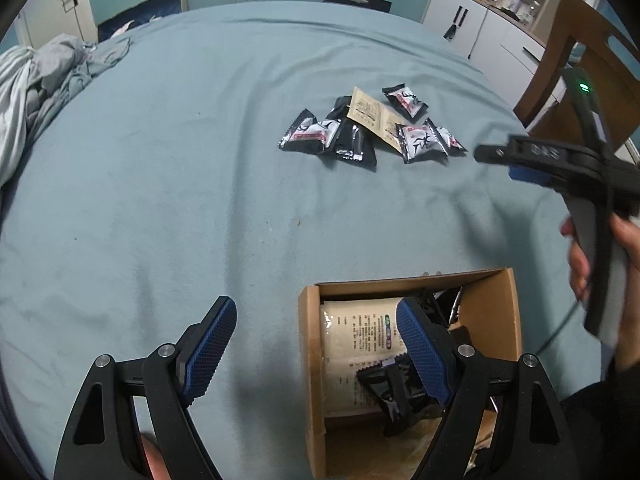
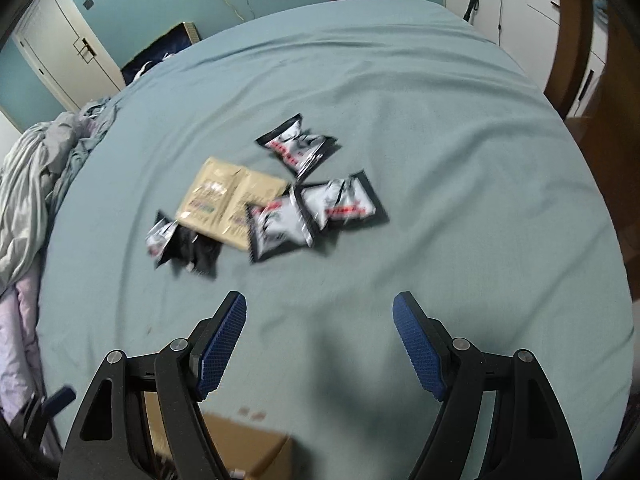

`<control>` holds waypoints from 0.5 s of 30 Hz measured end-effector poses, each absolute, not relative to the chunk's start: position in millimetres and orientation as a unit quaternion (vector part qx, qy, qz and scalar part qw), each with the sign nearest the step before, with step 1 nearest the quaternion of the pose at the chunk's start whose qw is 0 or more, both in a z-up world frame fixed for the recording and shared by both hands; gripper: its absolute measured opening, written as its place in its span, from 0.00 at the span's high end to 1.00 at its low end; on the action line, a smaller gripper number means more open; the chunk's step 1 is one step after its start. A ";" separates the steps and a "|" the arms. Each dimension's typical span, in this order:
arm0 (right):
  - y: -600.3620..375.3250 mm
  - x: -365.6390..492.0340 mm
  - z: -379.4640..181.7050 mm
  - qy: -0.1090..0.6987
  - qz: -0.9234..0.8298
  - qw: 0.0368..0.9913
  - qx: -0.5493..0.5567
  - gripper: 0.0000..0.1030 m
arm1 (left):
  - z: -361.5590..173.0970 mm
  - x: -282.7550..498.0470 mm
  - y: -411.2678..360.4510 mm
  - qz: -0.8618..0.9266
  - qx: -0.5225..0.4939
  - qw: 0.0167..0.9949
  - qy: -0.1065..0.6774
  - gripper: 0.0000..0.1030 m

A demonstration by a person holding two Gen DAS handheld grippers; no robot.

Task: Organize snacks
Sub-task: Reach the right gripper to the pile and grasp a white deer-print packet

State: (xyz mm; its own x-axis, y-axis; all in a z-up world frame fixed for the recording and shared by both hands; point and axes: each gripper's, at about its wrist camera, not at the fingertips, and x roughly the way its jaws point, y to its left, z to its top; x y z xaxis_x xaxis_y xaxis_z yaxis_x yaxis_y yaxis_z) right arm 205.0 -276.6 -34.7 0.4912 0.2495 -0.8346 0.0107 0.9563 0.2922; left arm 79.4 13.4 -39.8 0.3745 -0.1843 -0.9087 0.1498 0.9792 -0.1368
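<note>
Right gripper hangs with jaws spread and empty above the bedsheet, aimed at the snack packets piled farther out, likely for the next pick. Left gripper, also spread and empty, straddles the left wall of the cardboard box, which already holds several packets.

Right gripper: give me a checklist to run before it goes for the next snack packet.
1. Right gripper open, nothing between its fingers: ok.
2. Snack pile on the bed sheet ahead, unobstructed: ok.
3. Target packet lying alone: not ok; black-and-white packets overlap the beige packet.
4. Cardboard box open with room: ok.
5. Left gripper open, clear of the pile: ok.
6. Packet count: cannot tell, blurred.
</note>
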 end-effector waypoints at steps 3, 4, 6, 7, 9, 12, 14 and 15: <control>-285.0 230.9 -45.8 0.501 0.061 0.851 0.143 0.27 | -42.4 82.9 15.6 -0.102 -0.022 0.826 0.554 0.19; -288.2 237.8 -49.3 0.500 0.059 0.851 0.149 0.27 | -43.1 83.9 15.9 -0.102 -0.023 0.825 0.555 0.19; -295.3 255.1 -58.1 0.499 0.051 0.850 0.160 0.27 | -45.5 86.1 17.4 -0.101 -0.029 0.823 0.558 0.19; -297.7 262.5 -62.5 0.500 0.048 0.849 0.166 0.27 | -47.5 87.6 17.8 -0.101 -0.032 0.822 0.560 0.19; -300.6 275.8 -72.2 0.504 0.047 0.844 0.178 0.27 | -50.8 90.0 17.5 -0.102 -0.034 0.819 0.564 0.19; -293.9 288.2 -86.6 0.508 0.051 0.838 0.192 0.27 | -57.4 94.0 16.2 -0.101 -0.034 0.814 0.572 0.19; -286.3 292.8 -94.8 0.515 0.046 0.836 0.185 0.27 | -60.7 96.9 15.8 -0.101 -0.035 0.811 0.576 0.19; -279.2 294.0 -95.6 0.514 0.037 0.842 0.162 0.27 | -61.7 97.9 15.7 -0.100 -0.035 0.810 0.577 0.19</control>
State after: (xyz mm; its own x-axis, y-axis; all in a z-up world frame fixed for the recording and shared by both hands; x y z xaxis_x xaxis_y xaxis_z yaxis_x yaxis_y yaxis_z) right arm 294.0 -279.2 -95.6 0.4695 0.2293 -0.8526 0.1037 0.9447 0.3111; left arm 97.9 15.7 -61.7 0.3150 -0.2029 -0.9272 0.1216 0.9775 -0.1726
